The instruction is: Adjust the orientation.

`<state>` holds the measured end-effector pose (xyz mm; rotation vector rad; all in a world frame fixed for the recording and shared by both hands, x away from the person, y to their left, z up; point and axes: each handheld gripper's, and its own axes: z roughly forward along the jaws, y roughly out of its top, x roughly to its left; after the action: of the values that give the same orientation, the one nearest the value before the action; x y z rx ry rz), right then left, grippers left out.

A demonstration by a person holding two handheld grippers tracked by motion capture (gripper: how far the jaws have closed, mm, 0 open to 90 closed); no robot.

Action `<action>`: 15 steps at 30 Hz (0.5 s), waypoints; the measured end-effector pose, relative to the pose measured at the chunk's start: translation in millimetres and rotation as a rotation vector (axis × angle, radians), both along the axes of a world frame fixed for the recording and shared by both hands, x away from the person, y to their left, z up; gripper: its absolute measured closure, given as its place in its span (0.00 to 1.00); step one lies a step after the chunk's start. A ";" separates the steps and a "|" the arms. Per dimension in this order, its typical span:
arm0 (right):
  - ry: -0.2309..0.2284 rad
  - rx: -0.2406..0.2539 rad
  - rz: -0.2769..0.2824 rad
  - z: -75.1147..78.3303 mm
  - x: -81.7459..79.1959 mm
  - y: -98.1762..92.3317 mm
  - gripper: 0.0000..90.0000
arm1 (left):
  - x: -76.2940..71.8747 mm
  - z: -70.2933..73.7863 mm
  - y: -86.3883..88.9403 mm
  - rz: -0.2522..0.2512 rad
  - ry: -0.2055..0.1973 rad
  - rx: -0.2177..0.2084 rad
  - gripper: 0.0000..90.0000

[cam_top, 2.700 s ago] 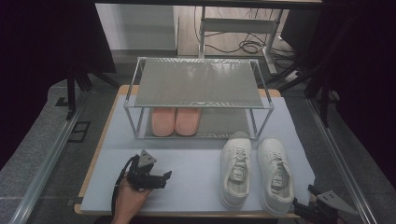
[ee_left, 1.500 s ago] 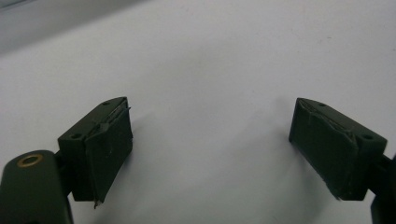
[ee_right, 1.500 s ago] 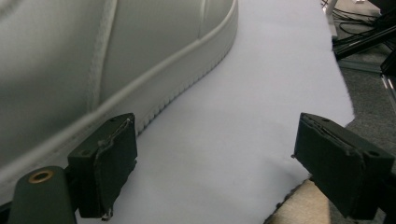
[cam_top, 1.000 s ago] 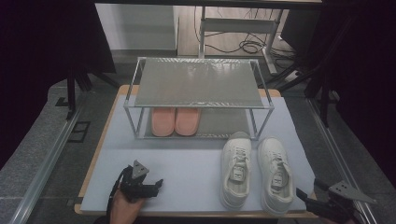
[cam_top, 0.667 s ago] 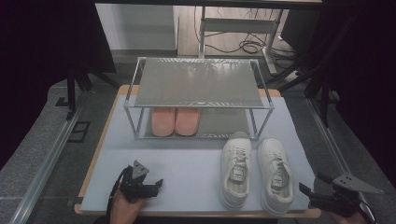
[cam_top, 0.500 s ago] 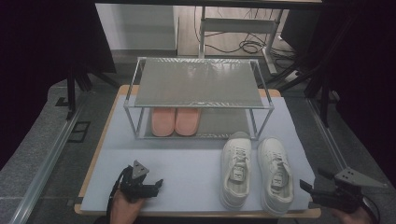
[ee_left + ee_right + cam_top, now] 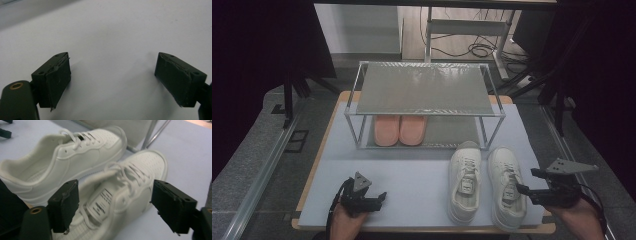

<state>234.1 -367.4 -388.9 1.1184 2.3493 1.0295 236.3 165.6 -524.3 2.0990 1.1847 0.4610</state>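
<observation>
Your right gripper [image 7: 527,182], jaws open and just closing slightly, brackets the right sneaker [image 7: 507,187] before the rack [image 7: 426,95]; left gripper [image 7: 379,198] open, empty.

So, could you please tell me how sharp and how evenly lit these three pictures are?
High view: sharp enough, the table lit, its surroundings near black, a sheen on the rack's top shelf. Left gripper view: crisp jaws casting soft shadows on the plain surface. Right gripper view: the near white sneaker is smeared by motion blur, the far sneaker a little clearer.
</observation>
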 end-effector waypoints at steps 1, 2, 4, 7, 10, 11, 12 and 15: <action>-0.001 -0.003 0.005 1.6 1.3 2.0 0.32 | 0.0 0.0 0.0 0.000 0.000 0.000 0.15; -0.003 -0.002 0.009 4.0 2.9 4.5 0.36 | 0.0 0.0 -0.1 0.001 0.000 0.000 0.15; -0.004 0.011 0.028 9.4 6.5 9.0 0.47 | 0.0 0.0 0.0 0.000 0.000 0.000 0.15; 0.006 0.020 0.051 16.1 11.3 14.3 0.60 | 0.0 -0.3 -0.3 0.004 -0.002 -0.005 0.15; 0.032 -0.014 0.056 21.6 17.4 20.5 0.73 | 0.0 -0.2 -0.3 0.004 -0.001 -0.005 0.15; 0.041 -0.020 0.061 22.3 19.1 22.1 0.75 | -0.1 0.0 -0.3 0.004 0.001 -0.004 0.15; 0.055 -0.031 0.067 22.9 21.6 24.1 0.78 | 0.0 0.0 -0.2 0.002 0.000 -0.003 0.15; 0.079 -0.095 0.085 22.9 29.6 31.2 0.88 | 0.1 0.0 -0.1 0.002 0.000 -0.003 0.15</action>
<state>263.7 -336.2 -366.0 1.0500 2.4993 0.9071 236.4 165.5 -524.3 2.0956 1.1864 0.4599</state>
